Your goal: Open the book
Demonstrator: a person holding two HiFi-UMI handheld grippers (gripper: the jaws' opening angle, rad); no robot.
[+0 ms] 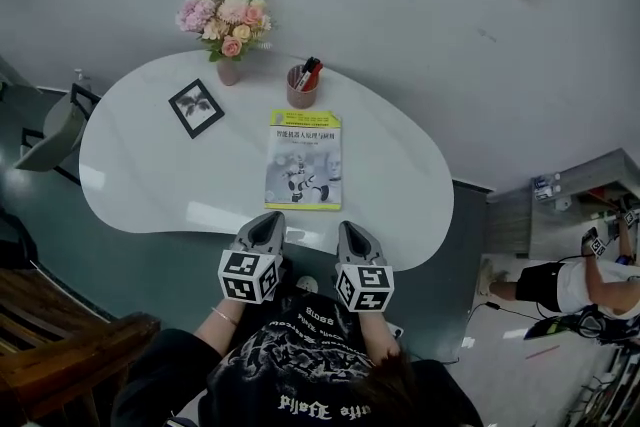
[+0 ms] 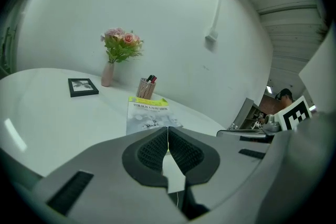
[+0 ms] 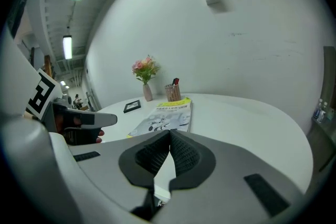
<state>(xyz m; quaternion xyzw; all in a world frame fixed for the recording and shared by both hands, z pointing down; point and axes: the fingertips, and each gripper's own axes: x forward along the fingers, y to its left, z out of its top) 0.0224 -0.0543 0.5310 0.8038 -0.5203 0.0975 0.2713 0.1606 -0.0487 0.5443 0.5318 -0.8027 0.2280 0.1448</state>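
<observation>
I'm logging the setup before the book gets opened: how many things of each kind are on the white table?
Book: 1
Picture frame: 1
Vase of flowers: 1
Pen cup: 1
Total: 4

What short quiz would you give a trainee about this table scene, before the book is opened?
1. True or false: the book on the white table already lies open.
2. The pen cup stands by which edge of the book, seen from the person? A: far edge. B: near edge. C: left edge.
3. In a few words: how do the left tongs and the right tongs stand, and what do they hold?

Key
1. False: it is closed, with the cover up.
2. A.
3. Both are shut and hold nothing. They are at the near side of the table, short of the book.
</observation>
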